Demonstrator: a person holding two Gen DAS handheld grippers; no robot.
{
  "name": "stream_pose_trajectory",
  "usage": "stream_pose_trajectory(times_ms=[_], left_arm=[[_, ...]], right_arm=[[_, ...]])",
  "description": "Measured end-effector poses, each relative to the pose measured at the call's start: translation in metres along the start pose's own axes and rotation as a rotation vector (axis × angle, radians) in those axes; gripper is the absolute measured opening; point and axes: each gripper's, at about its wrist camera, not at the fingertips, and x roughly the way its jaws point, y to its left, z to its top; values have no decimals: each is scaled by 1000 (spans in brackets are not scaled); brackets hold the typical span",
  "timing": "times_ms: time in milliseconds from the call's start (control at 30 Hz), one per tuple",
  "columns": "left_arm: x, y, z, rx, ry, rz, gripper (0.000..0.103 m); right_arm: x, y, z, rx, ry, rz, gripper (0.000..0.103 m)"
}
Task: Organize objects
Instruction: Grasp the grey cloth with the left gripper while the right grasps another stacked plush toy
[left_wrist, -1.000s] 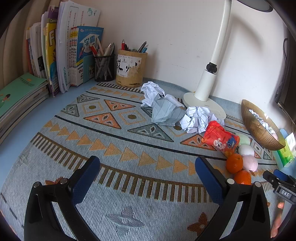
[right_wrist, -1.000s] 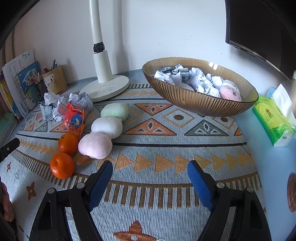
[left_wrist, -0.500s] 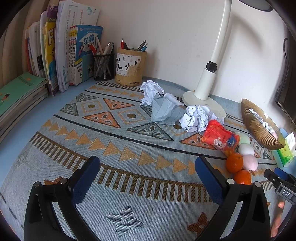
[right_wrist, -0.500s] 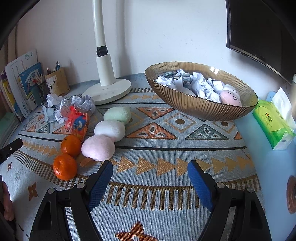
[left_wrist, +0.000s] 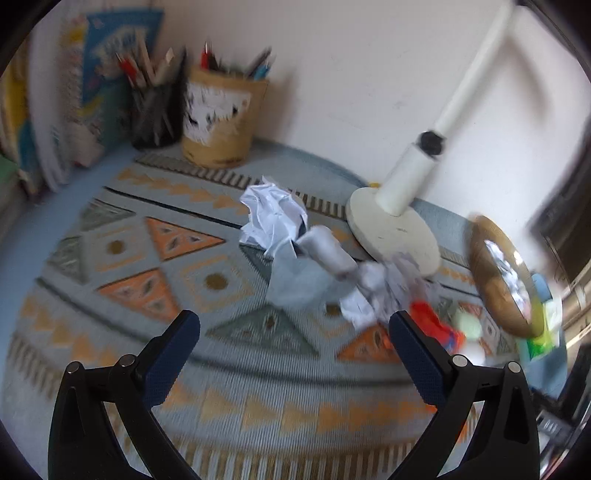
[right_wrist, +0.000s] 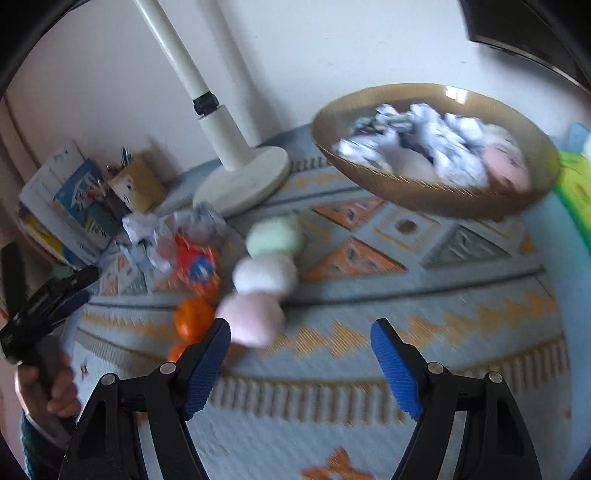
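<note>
A: On the patterned mat (right_wrist: 424, 295), what is the biggest thing?

B: The brown bowl (right_wrist: 436, 199) at the far right, which already holds crumpled paper and one pink ball. Next is the lamp base (left_wrist: 395, 236) at the far side. In front of it lie the paper balls (left_wrist: 273, 221), then the pink soft ball (right_wrist: 251, 317), the white one (right_wrist: 266, 273) and the green one (right_wrist: 275, 234) in a row, with an orange (right_wrist: 194, 317) just left of them.

A: How will the paper handle?

B: I judge it very light and springy, easy to crush. Close on the middle of one ball with a gentle squeeze. The soft balls look squashy, so take them across their widest part.

A: And the grippers?

B: The left gripper (left_wrist: 295, 354) has its jaws wide apart, with nothing between them. The right gripper (right_wrist: 301, 354) is also apart and empty; its jaws have just been closing a little.

A: What differs from a second ago?

B: The left view is now much nearer to the paper balls, and both views are blurred. In the right view the pink ball sits closer to the left finger.
</note>
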Motion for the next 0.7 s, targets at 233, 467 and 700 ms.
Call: stream_pose_trajectory(times_ms=[233, 467, 700], left_arm=[[33, 1, 4, -35, -9, -70, 51], [-19, -3, -23, 4, -76, -127, 50], [-56, -7, -75, 63, -114, -99, 50]], right_arm=[[31, 15, 1, -29, -15, 50, 63], [22, 38, -13, -166, -66, 70, 30], [-16, 13, -24, -141, -43, 158, 30]])
